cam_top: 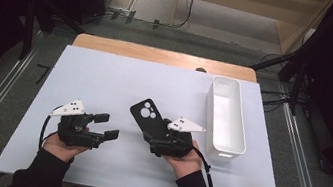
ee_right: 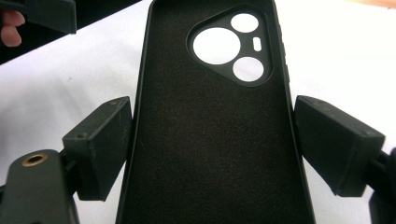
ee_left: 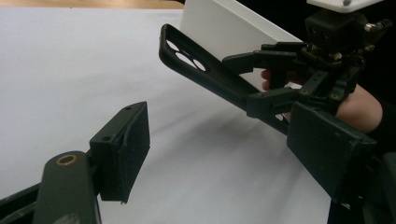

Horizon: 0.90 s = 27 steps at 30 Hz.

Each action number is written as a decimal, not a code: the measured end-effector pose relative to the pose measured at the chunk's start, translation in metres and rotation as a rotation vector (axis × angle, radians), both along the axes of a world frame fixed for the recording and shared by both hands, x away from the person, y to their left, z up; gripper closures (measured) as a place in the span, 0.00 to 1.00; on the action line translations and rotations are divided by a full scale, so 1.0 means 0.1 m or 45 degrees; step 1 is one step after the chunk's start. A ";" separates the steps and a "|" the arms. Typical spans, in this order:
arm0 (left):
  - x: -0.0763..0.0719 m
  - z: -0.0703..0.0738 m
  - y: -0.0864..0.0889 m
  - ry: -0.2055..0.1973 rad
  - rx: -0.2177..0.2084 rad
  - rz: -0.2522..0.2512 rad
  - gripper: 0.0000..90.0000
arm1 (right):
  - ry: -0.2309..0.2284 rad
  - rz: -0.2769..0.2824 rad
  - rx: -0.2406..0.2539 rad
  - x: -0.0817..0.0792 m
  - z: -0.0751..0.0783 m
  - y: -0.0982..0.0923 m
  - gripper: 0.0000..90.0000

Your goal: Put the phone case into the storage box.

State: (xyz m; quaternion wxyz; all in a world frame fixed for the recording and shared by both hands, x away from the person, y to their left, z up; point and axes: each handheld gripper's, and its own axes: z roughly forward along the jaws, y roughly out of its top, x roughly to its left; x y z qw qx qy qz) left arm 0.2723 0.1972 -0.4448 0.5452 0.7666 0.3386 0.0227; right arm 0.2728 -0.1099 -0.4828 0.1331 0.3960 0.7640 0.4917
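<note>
Overhead, the right gripper is clamping a black phone case above the white table, near a white bin; the left gripper is standing open, holding nothing. In the left gripper view, the case is tilting upward. In the right gripper view, 2 pads are pressing the case edges.
</note>
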 end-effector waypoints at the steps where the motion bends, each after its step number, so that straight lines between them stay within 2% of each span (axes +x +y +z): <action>1: 0.01 0.01 -0.01 -0.005 0.002 0.000 0.24 | -0.009 0.002 -0.002 -0.01 -0.01 0.01 0.15; 7: 0.04 0.05 -0.08 -0.001 0.014 0.018 0.23 | -0.033 -0.013 0.005 -0.04 -0.01 0.01 0.15; 17: 0.15 0.14 -0.16 -0.002 0.006 0.054 0.24 | -0.018 -0.034 0.050 -0.05 -0.03 0.01 0.14; 27: 0.23 0.19 -0.23 0.009 0.023 0.065 0.24 | -0.047 -0.061 0.064 -0.09 -0.04 0.05 0.14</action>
